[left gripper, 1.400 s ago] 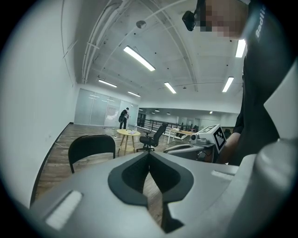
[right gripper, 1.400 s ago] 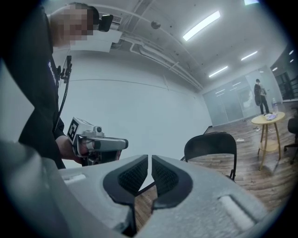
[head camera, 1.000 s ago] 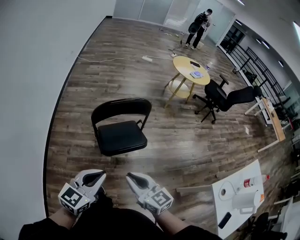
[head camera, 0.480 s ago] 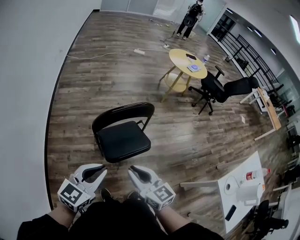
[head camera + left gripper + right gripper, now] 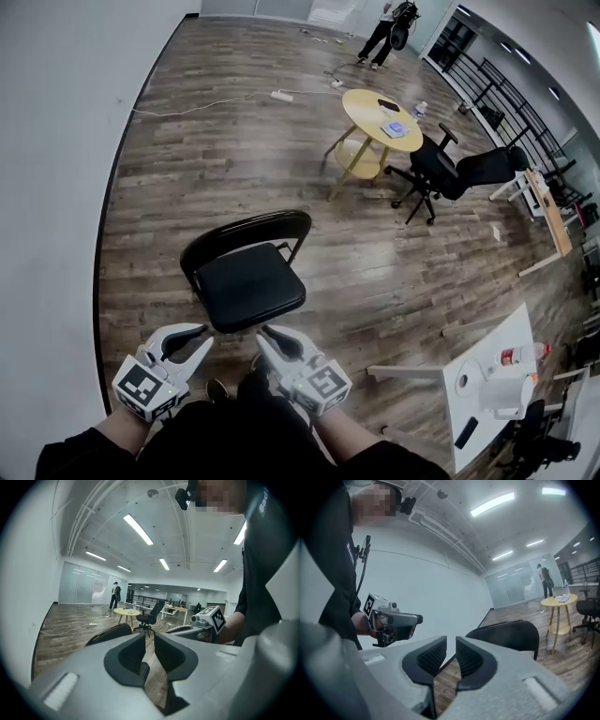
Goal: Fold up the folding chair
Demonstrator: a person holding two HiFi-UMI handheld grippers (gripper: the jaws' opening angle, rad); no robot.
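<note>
— Where is the chair now?

— The chair (image 5: pixel 248 281) stands unfolded on the wood floor (image 5: pixel 187 169), just in front of me. Its seat lies flat on my side, and the curved backrest is on the far side.

— And your grippers?

— I hold both low, side by side, pointing toward the seat. The left gripper (image 5: pixel 202 336) is near the seat's left front corner. The right gripper (image 5: pixel 265 337) is at the seat's front edge. From the head view I cannot tell if its tip touches the seat. In both gripper views the chair is ahead of the jaws, not between them.

— Are the jaws wide?

— No, narrow. On each gripper I see only a slim gap between the pads, and the gap is empty. Both pairs have just been opening a little. I hold nothing.

— What else is around?

— Beyond the chair is a round table (image 5: pixel 382 117), with an office chair (image 5: pixel 450 178) beside it. At my right is a white table (image 5: pixel 483 352) that carries a bottle (image 5: pixel 514 356) and a paper roll (image 5: pixel 462 382). A cable (image 5: pixel 202 105) lies on the floor near the left wall. A person (image 5: pixel 386 28) stands at the far end of the room.
</note>
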